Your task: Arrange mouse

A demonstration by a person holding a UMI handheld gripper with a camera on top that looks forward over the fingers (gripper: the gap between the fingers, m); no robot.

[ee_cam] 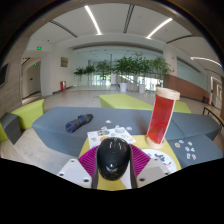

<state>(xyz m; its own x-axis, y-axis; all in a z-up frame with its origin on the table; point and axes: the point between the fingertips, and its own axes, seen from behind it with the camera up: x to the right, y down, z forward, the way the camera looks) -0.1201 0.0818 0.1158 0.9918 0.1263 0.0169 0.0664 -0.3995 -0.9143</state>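
Note:
A black computer mouse (113, 157) sits between my gripper's (112, 166) two fingers, whose magenta pads (88, 160) press against its left and right sides. The mouse seems held above a yellow patch (112, 185) on the grey table (60, 130). The gripper is shut on the mouse.
A tall red cup (161, 115) stands just ahead to the right. White papers or cards (106, 133) lie beyond the mouse. A dark blue object (78, 124) lies ahead to the left. Small white pieces (187, 148) lie at the right. Green seating and plants stand beyond.

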